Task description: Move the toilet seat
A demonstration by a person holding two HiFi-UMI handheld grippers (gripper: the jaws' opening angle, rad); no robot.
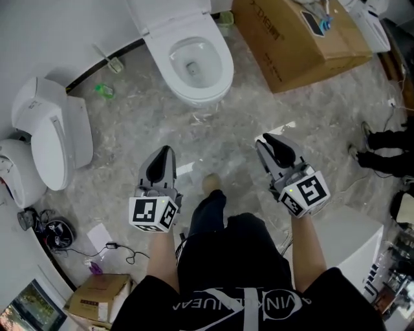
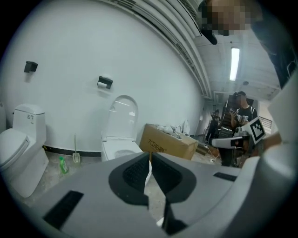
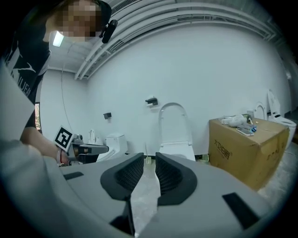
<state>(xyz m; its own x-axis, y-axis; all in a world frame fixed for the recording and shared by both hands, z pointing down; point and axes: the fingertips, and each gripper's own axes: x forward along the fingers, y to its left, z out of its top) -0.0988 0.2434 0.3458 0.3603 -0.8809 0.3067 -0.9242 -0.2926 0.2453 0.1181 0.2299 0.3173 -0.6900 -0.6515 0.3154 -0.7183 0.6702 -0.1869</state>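
Observation:
A white toilet [image 1: 194, 61] stands against the far wall, its seat and lid [image 1: 165, 16] raised upright behind the open bowl. Both grippers are held in front of the person's body, well short of it. My left gripper [image 1: 165, 152] points at the bowl with its jaws shut and nothing between them. My right gripper [image 1: 266, 139] stands open by a narrow gap, also empty. The left gripper view shows the toilet [image 2: 118, 148] beyond the left gripper [image 2: 150, 155]. In the right gripper view the raised seat [image 3: 173, 123] stands ahead of the right gripper [image 3: 149, 158].
A large cardboard box [image 1: 297, 39] sits right of the toilet. A second toilet [image 1: 52, 129] stands at the left wall, with a toilet brush [image 1: 110, 61] and a green bottle [image 1: 103, 90] between. Cables [image 1: 58, 233] and a small box [image 1: 97, 294] lie lower left. Another person's feet [image 1: 388, 149] are at right.

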